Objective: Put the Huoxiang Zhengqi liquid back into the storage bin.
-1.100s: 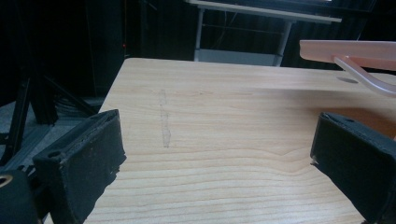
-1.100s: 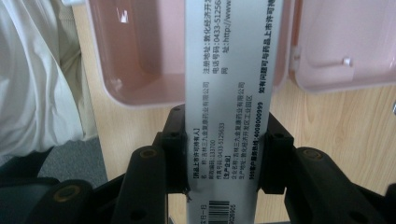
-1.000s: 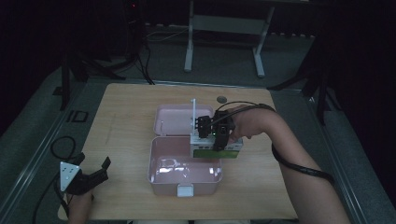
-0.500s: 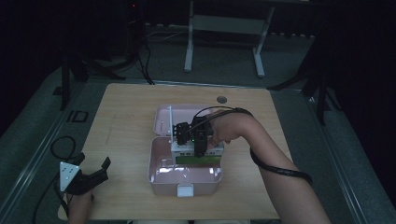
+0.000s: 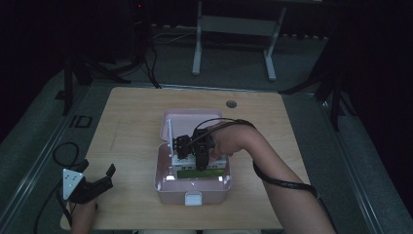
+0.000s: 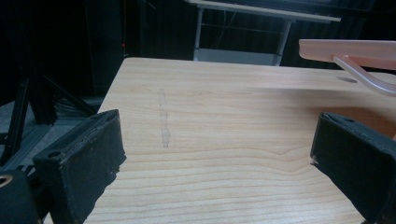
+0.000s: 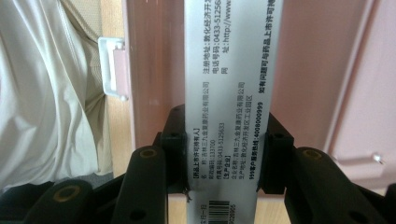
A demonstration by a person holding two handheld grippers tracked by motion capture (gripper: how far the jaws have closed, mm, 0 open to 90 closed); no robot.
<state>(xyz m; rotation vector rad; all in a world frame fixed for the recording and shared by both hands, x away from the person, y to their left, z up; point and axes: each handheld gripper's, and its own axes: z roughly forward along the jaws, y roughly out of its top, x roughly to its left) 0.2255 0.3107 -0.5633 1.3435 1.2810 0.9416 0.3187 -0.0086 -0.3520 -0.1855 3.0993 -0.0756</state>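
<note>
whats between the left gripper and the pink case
Only bare wooden table between the left gripper and the pink case, seen in the high view.

An open case (image 5: 192,187) sits at the centre of the surface (image 5: 131,126), its lid (image 5: 187,118) lying behind it toward the top of the frame and its latch at the lower edge. A printed box (image 5: 199,168) rests in the case's upper half, clamped between the fingers (image 7: 170,140) of the right gripper (image 5: 192,152) — which reaches in from the lower right. The left gripper (image 5: 90,184) lies at the lower left corner of the surface, well apart from the case. A round hole (image 5: 231,104) marks the surface behind the lid; a stand (image 5: 234,29) rises on the floor beyond, at upper centre.
</note>
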